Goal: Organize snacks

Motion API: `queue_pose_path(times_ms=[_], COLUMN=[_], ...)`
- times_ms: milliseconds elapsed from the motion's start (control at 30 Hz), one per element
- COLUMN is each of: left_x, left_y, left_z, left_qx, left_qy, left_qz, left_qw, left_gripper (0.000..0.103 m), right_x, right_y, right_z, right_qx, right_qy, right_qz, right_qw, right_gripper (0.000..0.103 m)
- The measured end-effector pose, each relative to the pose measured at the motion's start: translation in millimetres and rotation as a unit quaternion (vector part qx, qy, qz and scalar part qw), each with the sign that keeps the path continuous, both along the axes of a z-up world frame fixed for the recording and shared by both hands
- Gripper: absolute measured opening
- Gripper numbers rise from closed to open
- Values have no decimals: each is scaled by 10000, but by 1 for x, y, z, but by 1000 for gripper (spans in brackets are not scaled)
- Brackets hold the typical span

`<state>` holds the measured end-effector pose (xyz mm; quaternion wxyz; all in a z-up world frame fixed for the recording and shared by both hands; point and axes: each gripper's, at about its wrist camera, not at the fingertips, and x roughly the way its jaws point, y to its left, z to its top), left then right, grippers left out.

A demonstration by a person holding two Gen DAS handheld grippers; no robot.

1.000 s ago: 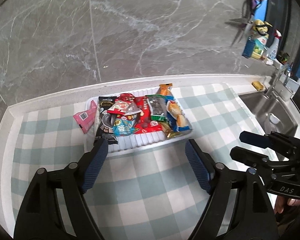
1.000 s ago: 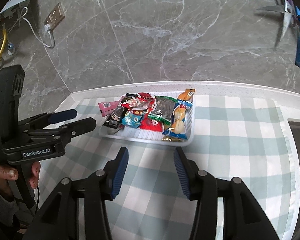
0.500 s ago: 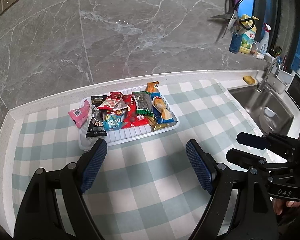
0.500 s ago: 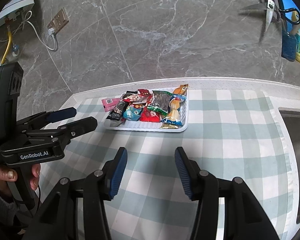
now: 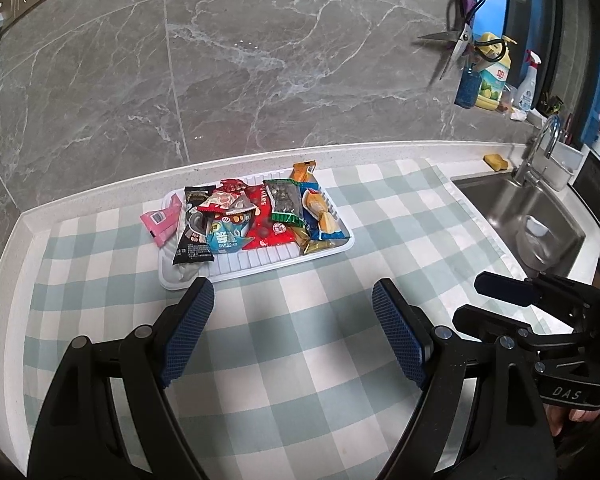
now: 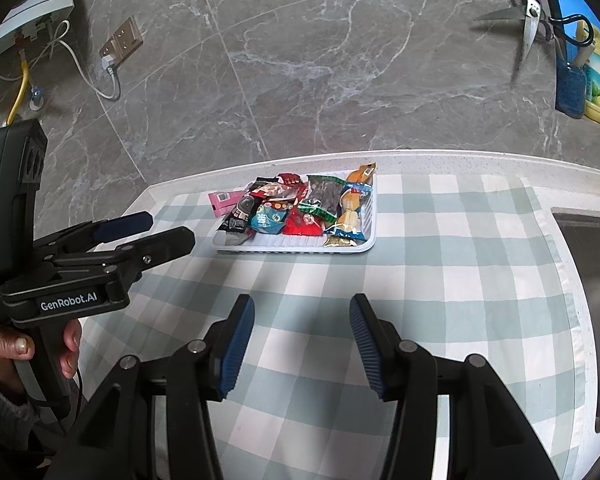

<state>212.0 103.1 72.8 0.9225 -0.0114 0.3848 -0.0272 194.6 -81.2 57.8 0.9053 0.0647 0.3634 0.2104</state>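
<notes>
Left gripper point(image 5: 293, 322) stands wide open, empty; right gripper point(image 6: 302, 338) partly open, empty. Both hover over the checked cloth point(image 5: 300, 380), short of the white tray point(image 5: 260, 266) heaped with snack packets point(image 5: 256, 216). Left view alone shows the sink point(image 5: 524, 216); right view alone, the wall socket point(image 6: 121, 42).

— What is on the counter point(image 5: 380, 152)?
— I see a cloth point(image 5: 300, 360) on it. A tray point(image 5: 260, 264) sits on the cloth, near the wall point(image 5: 260, 60).
— And inside?
— Snacks point(image 5: 256, 212). The sink point(image 5: 532, 216) is right of the cloth.
</notes>
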Motion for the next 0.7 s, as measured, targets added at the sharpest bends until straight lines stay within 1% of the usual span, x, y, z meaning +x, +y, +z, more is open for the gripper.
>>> queue_pose_path(times_ms=[233, 700], left_x=[-1, -3], left_y=[1, 2], left_z=[0, 0], left_qx=[-6, -2], left_qy=[-5, -10], left_qz=[-8, -16], left_qw=[10000, 10000], left_gripper=[81, 81], right_x=[-4, -6], right_y=[1, 1], right_z=[0, 0], right_qx=[6, 6], right_qy=[-13, -20], right_qz=[-3, 7], right_qw=[10000, 10000], right_gripper=[56, 56])
